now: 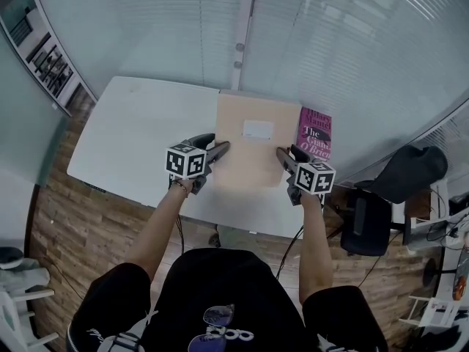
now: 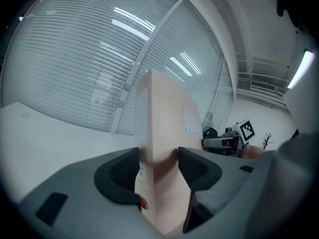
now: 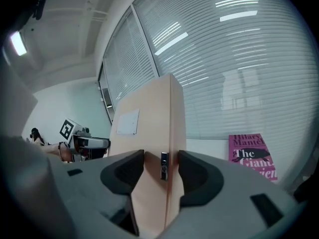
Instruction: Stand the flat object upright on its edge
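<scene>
Beige box [image 1: 253, 149] clamped at opposite edges by left gripper [image 1: 220, 148] and right gripper [image 1: 283, 155], arms outstretched

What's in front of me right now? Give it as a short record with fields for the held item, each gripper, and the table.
Held item: flat beige box, gripped on two sides
Left gripper: shut on the box's left edge
Right gripper: shut on the box's right edge
Surface: white table
Also there: pink book lying flat, right of the box
</scene>
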Available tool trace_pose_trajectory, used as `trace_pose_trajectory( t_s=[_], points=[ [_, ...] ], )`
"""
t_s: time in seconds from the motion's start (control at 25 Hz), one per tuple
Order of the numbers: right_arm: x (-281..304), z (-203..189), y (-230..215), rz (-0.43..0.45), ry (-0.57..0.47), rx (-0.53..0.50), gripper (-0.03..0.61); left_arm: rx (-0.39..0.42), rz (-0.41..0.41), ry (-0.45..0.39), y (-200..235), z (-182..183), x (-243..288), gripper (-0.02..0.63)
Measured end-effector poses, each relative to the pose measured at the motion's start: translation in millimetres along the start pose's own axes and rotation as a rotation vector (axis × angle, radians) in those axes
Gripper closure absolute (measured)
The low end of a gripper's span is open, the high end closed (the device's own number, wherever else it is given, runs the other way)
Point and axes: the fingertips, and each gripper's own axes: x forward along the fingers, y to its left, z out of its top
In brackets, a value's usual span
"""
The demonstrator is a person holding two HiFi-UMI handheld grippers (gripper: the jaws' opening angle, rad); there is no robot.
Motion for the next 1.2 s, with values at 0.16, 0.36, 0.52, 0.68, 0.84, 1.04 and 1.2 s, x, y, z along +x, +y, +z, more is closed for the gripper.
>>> trace_pose_trajectory(
  t_s=[0.16,0.36,0.52,0.68,0.84,1.04,1.2],
  points=[
    [0.2,13.5,0.5,-0.011,-0.021,-0.030,0.354,0.054,0.003,0.008,1.8,11.2,1.6,0.359],
    [3.5,24.3,-1.2,-0.035,-0.038,-0.080,0.371,0.129,0.026,0.010,5.5,22.9,4.8,0.370],
    [6.9,29.2,-3.4,-0.049,-0.052,-0.080,0.382,0.163,0.041,-0.003,9.3,30.8,7.3,0.376],
    [6.7,32.1,-5.6,-0.057,-0.058,-0.085,0.388,0.189,0.046,-0.002,9.8,35.8,9.8,0.380],
    [10.0,32.8,-8.9,-0.061,-0.064,-0.081,0.390,0.200,0.047,0.000,12.6,37.8,14.0,0.382],
    [12.9,34.2,-14.0,-0.060,-0.066,-0.069,0.390,0.208,0.043,0.002,15.6,42.0,20.4,0.382],
    [17.1,38.2,-24.2,-0.064,-0.069,-0.062,0.391,0.214,0.039,0.006,17.9,47.3,31.9,0.382]
  ],
)
